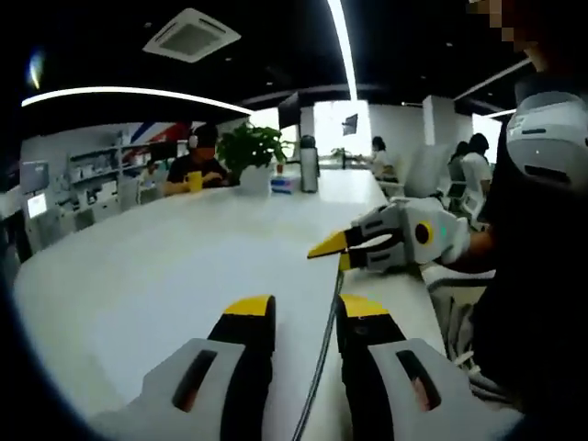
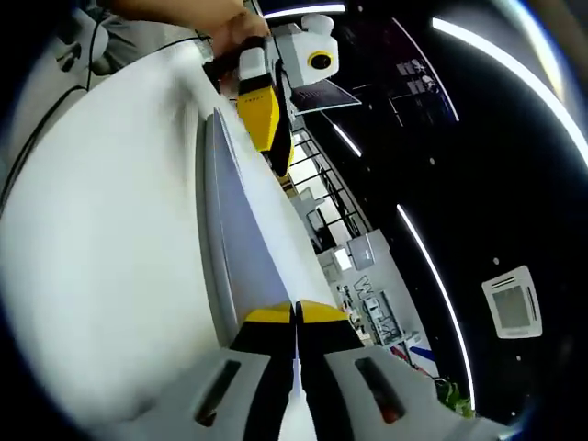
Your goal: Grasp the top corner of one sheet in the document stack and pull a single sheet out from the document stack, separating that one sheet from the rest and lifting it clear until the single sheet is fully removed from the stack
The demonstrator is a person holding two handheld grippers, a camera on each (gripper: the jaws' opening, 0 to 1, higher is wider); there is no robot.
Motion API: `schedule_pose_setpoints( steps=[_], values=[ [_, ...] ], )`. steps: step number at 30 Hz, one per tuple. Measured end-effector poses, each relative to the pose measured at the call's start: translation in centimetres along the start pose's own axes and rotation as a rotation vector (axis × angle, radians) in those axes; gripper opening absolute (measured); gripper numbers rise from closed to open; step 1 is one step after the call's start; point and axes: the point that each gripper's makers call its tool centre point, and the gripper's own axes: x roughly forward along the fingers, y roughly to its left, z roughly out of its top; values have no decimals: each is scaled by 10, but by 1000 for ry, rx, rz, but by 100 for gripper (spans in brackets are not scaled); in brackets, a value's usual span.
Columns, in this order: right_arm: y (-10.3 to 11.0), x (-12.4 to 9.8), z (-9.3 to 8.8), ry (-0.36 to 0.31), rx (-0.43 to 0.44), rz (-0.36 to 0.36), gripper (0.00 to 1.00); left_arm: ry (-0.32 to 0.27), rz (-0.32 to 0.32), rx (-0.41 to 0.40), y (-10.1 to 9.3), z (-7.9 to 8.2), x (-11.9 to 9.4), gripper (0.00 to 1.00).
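We see the right tongs (image 2: 295,315) pinching a sheet (image 2: 241,241) edge-on, raised off the white table (image 1: 165,266). The left tongs (image 1: 306,314) straddle its edge, slightly spread. We judge separation mostly done; stack not identifiable.

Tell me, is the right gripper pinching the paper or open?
Pinching: the right gripper has its yellow tips closed together on the edge of the white sheet.

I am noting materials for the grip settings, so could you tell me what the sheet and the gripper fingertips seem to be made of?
Sheet: thin white paper, matte; it shows a sharp edge and bends gently, held at the right gripper. Fingertips: yellow, smooth, probably plastic or rubber; the look leaves that open.
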Motion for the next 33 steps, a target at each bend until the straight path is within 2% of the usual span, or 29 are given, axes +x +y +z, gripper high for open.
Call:
schedule_pose_setpoints(
  steps=[3,7,9,11,12,17,19,22,26,33],
  values=[
    [0,-1,-1,-1,14,-1,1,-46,52,-37,1,1,-5,27],
    [-1,-1,-1,-1,28,-2,1,-74,122,-42,5,1,-16,25],
    [0,-1,-1,-2,14,-2,1,-124,177,-69,8,6,-24,25],
    [0,-1,-1,-1,16,-2,1,-176,178,-118,2,9,-31,25],
    [0,-1,-1,-2,21,-2,1,-185,185,-114,0,9,-36,25],
    [0,-1,-2,-4,29,-2,2,-180,287,-116,1,-1,-55,25],
    [0,0,-2,-5,31,-2,2,-184,304,-117,-3,-6,-60,25],
    [0,0,-3,-6,32,-2,2,-198,355,-144,-4,-15,-70,25],
    [0,1,-5,-9,47,-1,2,-177,418,-183,-7,-31,-86,25],
    [-1,2,-6,-11,55,2,2,-149,531,-121,-5,-31,-116,25]
  ],
)
